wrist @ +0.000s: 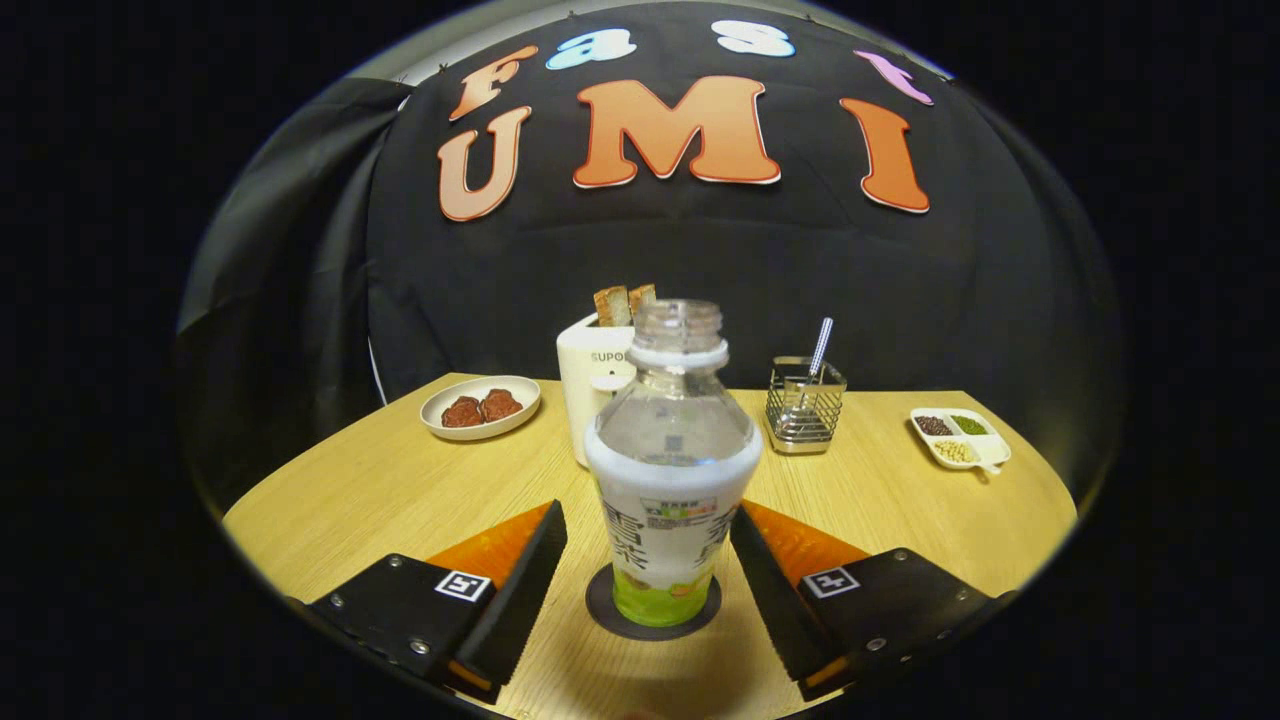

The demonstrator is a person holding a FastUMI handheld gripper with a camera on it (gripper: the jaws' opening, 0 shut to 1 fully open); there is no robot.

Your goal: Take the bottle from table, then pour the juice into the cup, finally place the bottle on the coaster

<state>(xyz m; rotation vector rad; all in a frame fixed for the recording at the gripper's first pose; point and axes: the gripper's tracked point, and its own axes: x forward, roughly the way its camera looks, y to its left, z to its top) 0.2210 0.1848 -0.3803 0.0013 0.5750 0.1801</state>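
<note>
An uncapped clear plastic bottle (pixel 670 470) with a white and green label stands upright on a dark round coaster (pixel 610 615) on the wooden table (pixel 380 490). My gripper (pixel 650 540) is open, one finger on each side of the bottle's lower body. A small gap shows between each finger and the bottle. The bottle looks clear in its upper half. The bottle hides most of the coaster.
Beyond the bottle stands a white toaster (pixel 593 385) with bread slices in it. A plate with brown pieces (pixel 480 407) lies back left. A wire holder with a straw (pixel 805 405) stands back right, and a divided dish of beans (pixel 958 437) lies far right.
</note>
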